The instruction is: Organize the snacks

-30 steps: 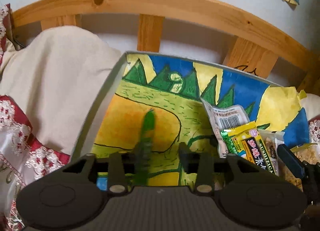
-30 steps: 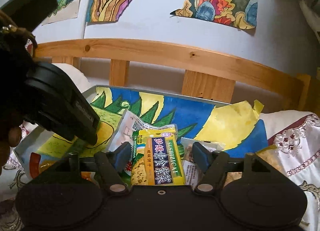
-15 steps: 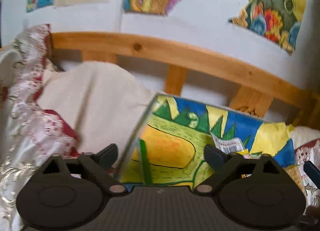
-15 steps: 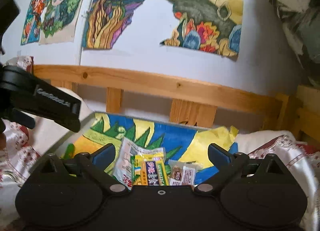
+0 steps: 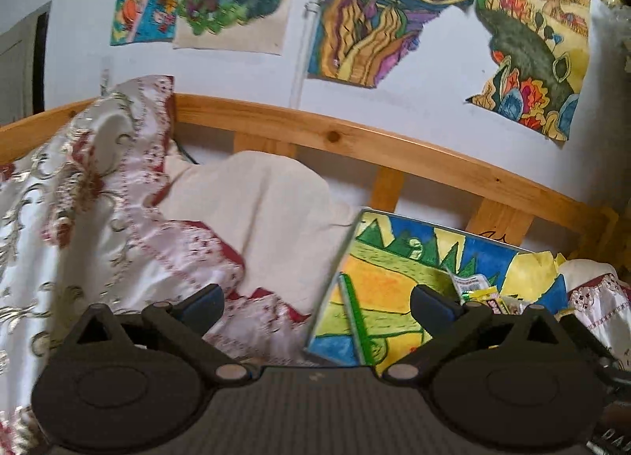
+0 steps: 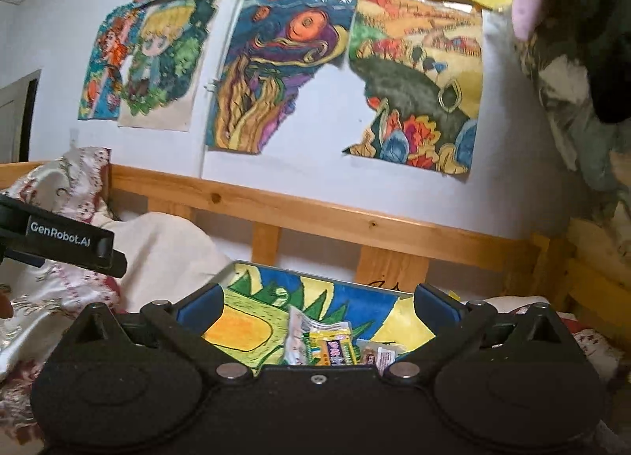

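A tray (image 5: 378, 277) lined with a bright drawing rests on the bed. A long green snack packet (image 5: 357, 321) lies in its left half. My left gripper (image 5: 317, 299) hangs above and in front of the tray, its jaws opening with nothing between them. On the tray's right side sits a pile of snacks (image 5: 485, 293). From the right wrist I see the tray (image 6: 244, 329) with a white packet (image 6: 299, 332), a yellow packet (image 6: 335, 344) and small wrapped pieces (image 6: 378, 354). My right gripper (image 6: 317, 301) is wide open, empty and raised behind them. The left gripper's body (image 6: 67, 242) shows at the left.
A wooden bed rail (image 5: 394, 151) runs behind the tray against a white wall hung with colourful drawings (image 6: 276, 72). A cream pillow (image 5: 256, 202) and a red-and-white flowered quilt (image 5: 79, 198) lie left of the tray. More quilt (image 5: 599, 297) lies to its right.
Both grippers opened wide, letting go of the green packet and the yellow packet, which now lie in the tray. Both hands drew back and rose, so the wall fills more of each view.
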Available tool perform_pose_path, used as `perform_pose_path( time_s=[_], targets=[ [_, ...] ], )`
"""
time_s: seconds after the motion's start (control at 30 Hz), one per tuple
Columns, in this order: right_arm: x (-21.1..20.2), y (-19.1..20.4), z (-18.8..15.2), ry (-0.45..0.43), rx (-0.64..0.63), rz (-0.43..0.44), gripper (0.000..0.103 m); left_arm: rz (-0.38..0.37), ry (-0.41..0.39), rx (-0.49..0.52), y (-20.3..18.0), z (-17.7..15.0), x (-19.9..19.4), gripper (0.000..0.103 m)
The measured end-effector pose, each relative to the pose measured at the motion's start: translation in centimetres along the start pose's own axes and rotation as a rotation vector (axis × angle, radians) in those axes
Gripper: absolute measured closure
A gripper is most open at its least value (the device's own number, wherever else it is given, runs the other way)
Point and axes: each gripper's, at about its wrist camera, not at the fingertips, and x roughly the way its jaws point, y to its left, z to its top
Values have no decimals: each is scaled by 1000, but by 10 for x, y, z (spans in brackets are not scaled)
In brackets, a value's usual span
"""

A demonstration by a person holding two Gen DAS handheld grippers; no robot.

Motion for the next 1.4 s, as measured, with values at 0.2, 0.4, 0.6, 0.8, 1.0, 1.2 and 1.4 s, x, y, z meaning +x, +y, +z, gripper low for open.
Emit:
perform_pose_path(
  time_s=[0.2, 0.4, 0.6, 0.8, 1.0, 1.2, 1.4],
  targets=[
    [-41, 12, 0, -19, 8, -19, 1, 0, -13, 2, 22, -19, -28, 1],
    [-83, 19, -16, -18, 41, -45, 1, 3, -33, 16, 36, -45, -49, 1],
    [-119, 21, -34, 10, 47, -69, 1, -25, 8, 26, 35, -69, -55, 1],
    [-141, 14, -53, 76, 116, -97, 1, -43, 11, 62, 31, -97, -62, 1],
    [-151, 11, -70, 153, 175, -117, 1, -39, 28, 90, 33, -117, -74, 1],
    [-158, 18, -79, 182, 163, -119, 1, -27, 25, 118, 37, -126, -85, 1],
    [-161, 21, -83, 197, 155, -120, 1, -31, 30, 112, 37, -126, -92, 1]
  ],
)
